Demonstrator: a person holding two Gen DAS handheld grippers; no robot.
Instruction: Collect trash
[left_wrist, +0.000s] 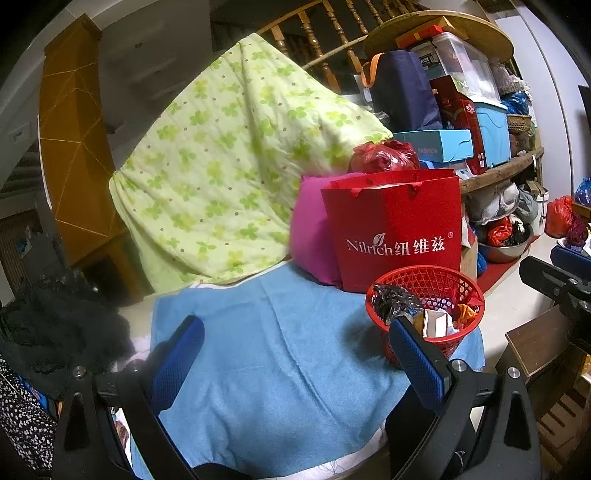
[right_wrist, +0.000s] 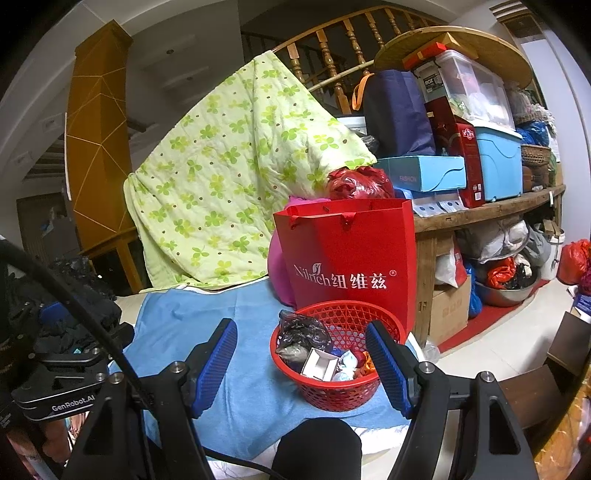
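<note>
A red mesh basket (left_wrist: 432, 284) stands on a blue cloth (left_wrist: 277, 350) near the cloth's right edge. It holds trash: a crumpled black plastic bag (right_wrist: 301, 332), a small white box (right_wrist: 319, 363) and coloured wrappers. My left gripper (left_wrist: 295, 325) is open over the bare cloth, with its right finger in front of the basket's left side. My right gripper (right_wrist: 301, 326) is open too; the basket (right_wrist: 343, 391) sits just beyond its fingertips, and nothing is pressed between the pads.
A red paper bag (right_wrist: 347, 258) stands right behind the basket, beside a pink cushion (left_wrist: 310, 236). A green clover quilt (left_wrist: 229, 166) hangs at the back. A wooden shelf (right_wrist: 491, 212) crowded with boxes fills the right. Dark clothes (left_wrist: 55, 325) lie left.
</note>
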